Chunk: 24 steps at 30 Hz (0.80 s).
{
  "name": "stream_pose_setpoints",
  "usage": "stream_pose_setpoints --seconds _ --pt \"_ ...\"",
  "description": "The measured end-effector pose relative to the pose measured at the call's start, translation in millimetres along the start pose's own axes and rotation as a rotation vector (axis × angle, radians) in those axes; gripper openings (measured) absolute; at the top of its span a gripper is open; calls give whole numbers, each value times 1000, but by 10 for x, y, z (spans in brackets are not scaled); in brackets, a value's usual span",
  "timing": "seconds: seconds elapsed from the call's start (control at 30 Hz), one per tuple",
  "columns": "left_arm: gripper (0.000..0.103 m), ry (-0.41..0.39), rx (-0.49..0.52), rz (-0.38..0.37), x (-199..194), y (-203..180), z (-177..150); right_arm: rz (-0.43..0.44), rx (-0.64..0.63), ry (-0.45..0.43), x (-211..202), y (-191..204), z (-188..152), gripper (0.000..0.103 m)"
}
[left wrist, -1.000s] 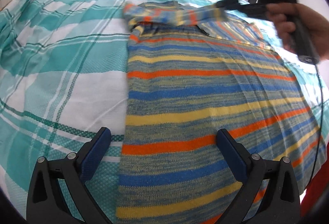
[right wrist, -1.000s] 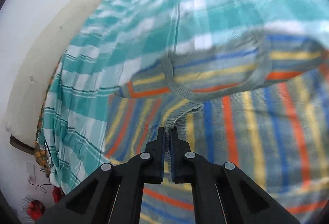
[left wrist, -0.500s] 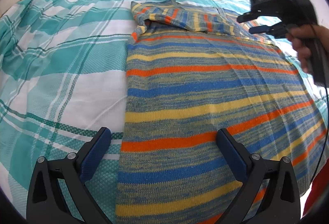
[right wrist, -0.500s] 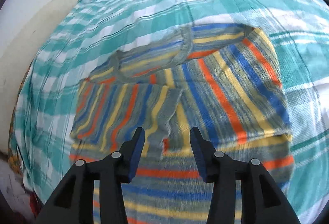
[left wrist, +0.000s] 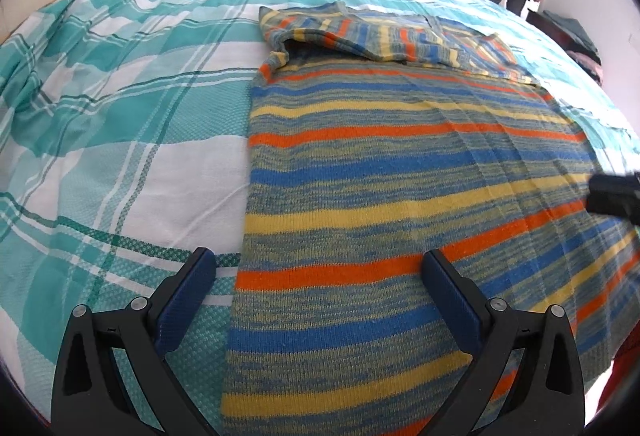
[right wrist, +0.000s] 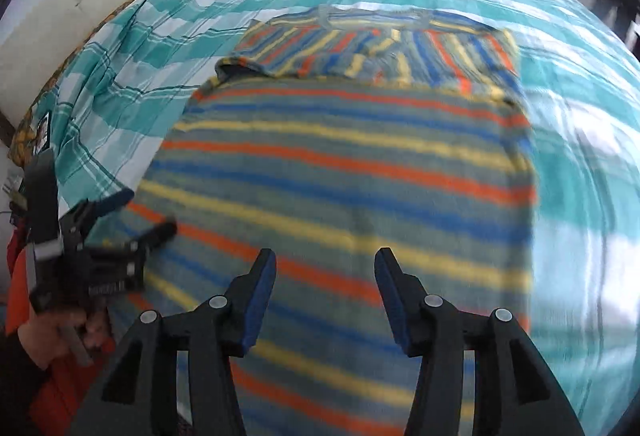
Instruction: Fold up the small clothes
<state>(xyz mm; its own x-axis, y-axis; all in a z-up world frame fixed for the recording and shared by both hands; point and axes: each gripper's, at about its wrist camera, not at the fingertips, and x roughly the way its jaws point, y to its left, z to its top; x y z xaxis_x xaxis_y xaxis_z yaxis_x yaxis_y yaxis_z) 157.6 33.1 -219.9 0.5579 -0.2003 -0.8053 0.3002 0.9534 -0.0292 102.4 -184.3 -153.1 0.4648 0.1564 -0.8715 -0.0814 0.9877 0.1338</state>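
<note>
The striped knit sweater (left wrist: 400, 172) lies flat on the teal plaid bedspread (left wrist: 120, 96), its long axis running away from you, hem nearest and both sleeves (left wrist: 384, 36) folded across the chest at the far end. Your left gripper (left wrist: 320, 300) hangs spread and empty over the hem's left corner; your right gripper (right wrist: 325, 300), jaws opening with nothing between them, hovers over the lower body. A second ago it pinched a sleeve; now that sleeve lies released and the gripper has come back toward the hem.
</note>
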Motion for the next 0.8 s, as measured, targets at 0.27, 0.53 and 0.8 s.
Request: stream_pose_setpoints --seconds 0.27,0.53,0.8 --pt "102 4 -13 19 -77 21 -108 -104 -20 -73 12 -27 -523 78" --pt "102 0 12 45 -93 -8 -216 -132 -122 -153 137 63 -690 94" --pt "102 24 15 67 -64 -35 -220 -152 -150 -189 146 111 -737 94"
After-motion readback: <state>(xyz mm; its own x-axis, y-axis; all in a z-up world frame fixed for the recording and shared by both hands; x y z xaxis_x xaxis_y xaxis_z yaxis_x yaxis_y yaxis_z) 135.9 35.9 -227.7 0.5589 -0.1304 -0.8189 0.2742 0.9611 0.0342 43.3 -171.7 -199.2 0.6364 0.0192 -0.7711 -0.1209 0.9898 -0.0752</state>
